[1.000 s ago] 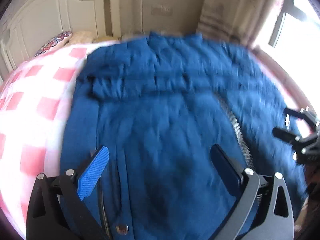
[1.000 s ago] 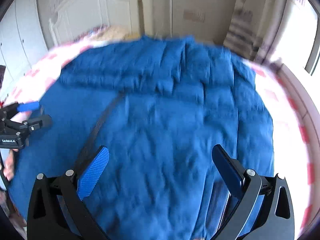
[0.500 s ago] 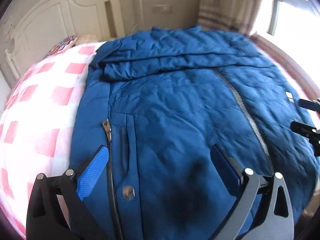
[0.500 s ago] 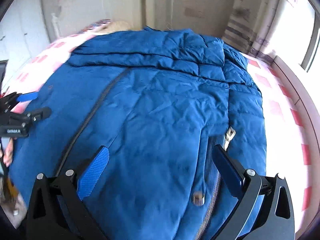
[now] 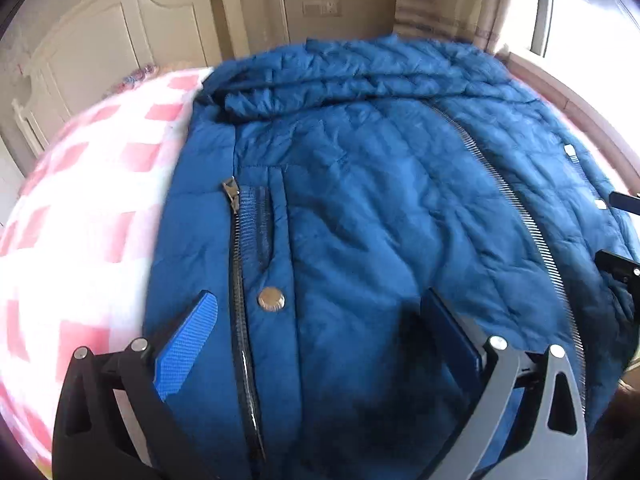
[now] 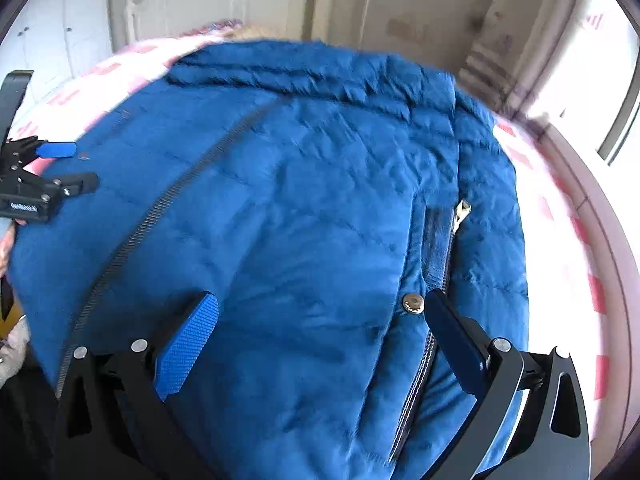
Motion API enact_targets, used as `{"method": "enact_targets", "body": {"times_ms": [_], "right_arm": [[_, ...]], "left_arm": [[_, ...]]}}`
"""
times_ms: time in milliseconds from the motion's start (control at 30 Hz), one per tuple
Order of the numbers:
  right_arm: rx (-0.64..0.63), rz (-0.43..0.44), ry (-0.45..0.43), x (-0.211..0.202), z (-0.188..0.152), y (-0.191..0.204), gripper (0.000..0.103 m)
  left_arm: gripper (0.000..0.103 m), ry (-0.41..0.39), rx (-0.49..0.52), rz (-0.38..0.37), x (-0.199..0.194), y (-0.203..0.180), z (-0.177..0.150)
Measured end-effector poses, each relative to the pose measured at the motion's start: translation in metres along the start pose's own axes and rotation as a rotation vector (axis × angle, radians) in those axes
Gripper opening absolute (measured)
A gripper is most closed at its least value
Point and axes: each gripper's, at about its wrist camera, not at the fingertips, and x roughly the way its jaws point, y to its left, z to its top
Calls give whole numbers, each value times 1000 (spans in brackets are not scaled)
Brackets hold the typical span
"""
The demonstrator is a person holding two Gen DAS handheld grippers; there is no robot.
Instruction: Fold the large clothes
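Observation:
A large blue quilted jacket (image 5: 380, 208) lies flat on a bed, front up, its central zipper (image 5: 532, 236) running lengthwise. My left gripper (image 5: 320, 320) is open and empty, low over the jacket's hem beside a pocket zipper (image 5: 236, 240) and a metal snap (image 5: 271, 301). My right gripper (image 6: 322, 320) is open and empty over the other side of the hem, its right finger next to a snap (image 6: 413, 303) and pocket zipper (image 6: 456, 224). The jacket (image 6: 300, 200) fills the right wrist view. Each gripper shows at the edge of the other's view: right (image 5: 616, 240), left (image 6: 60, 168).
The bed has a pink and white checked cover (image 5: 80, 220). A white headboard (image 5: 100, 60) and a beige wall stand behind it. A curtain (image 5: 448, 0) and a bright window (image 5: 580, 8) are at the right. A ledge (image 6: 600, 220) runs along the bed's right side.
Both grippers have drawn back toward the jacket's hem and dropped lower. The pocket zippers and snaps have come into view near the fingers. Both stay open.

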Motion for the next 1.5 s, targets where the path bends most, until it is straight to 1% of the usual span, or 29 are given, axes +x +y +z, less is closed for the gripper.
{"method": "enact_targets", "body": {"times_ms": [67,100,133,233,300,367,433,533,567,600,667,700,733,767,800,900,967,1033,1100,1133,1200,1233,1267,1300,1333,1367,1400,1467,1500], "right_arm": [[-46,60,-45,-19,-4,15,99],[-68,73,-51,-23,-6,22,99],[-112,85,-49,-25,-9,33,99],[-205,88,-2,-10,-21,57,99],[-162,111,-7,-3,-25,54,99],[-116,152,8,-1,-26,45,99],[-129,133,4,-8,-29,43,98],[-126,106,-51,-29,-37,32,98],[-121,95,-53,-32,-42,26,98],[-115,90,-47,-32,-47,22,98],[-61,115,-21,-25,-59,8,99],[-36,132,-33,-24,-63,3,99],[-35,129,-53,-26,-67,3,99],[-41,116,-50,-29,-68,4,98],[-38,111,-50,-33,-67,4,98],[11,121,-118,-57,-67,-10,98],[75,81,-116,-64,-74,-34,98],[161,31,-95,-65,-86,-61,98],[255,37,-80,-64,-99,-82,98],[284,48,-77,-64,-105,-88,96],[306,67,-61,-61,-116,-92,78],[301,71,-56,-59,-121,-90,77],[285,79,-72,-62,-124,-87,72],[279,97,-79,-63,-124,-84,64],[278,115,-84,-63,-124,-83,61],[280,132,-89,-64,-124,-82,58],[287,148,-93,-63,-124,-82,58],[305,178,-108,-58,-119,-83,58],[303,174,-113,-54,-117,-85,58]], "left_arm": [[101,-50,23,-67,-22,-9,-8],[101,-71,46,-83,-32,-15,-14],[101,-70,64,-83,-33,-20,-17],[101,5,133,-37,-14,-34,-32],[101,-29,97,-57,-12,-29,-38],[101,-28,109,-53,-14,-29,-39],[101,-23,106,-44,-19,-26,-40],[101,-83,72,-41,-38,-12,-47],[101,-101,63,-36,-44,-5,-52],[101,-98,58,-30,-44,-1,-54],[101,-50,34,-14,-33,11,-63],[101,-39,11,-38,-27,17,-65],[101,-47,-9,-58,-27,22,-67],[101,-48,-10,-56,-28,23,-67],[101,-46,2,-42,-31,22,-67],[101,-86,16,6,-44,26,-67],[101,-93,-25,4,-49,38,-67],[101,-88,-99,-6,-48,57,-68],[101,-64,-169,-12,-44,74,-72],[101,-54,-192,-17,-42,80,-73],[100,-41,-226,-57,-38,89,-79],[100,-44,-230,-68,-37,90,-80],[100,-50,-223,-69,-38,89,-82],[96,-53,-206,-91,-40,86,-83],[90,-60,-195,-117,-41,81,-82],[81,-63,-187,-131,-42,76,-82],[78,-70,-172,-135,-44,71,-81],[78,-62,-153,-126,-42,64,-78],[79,-60,-153,-124,-40,63,-77]]}}
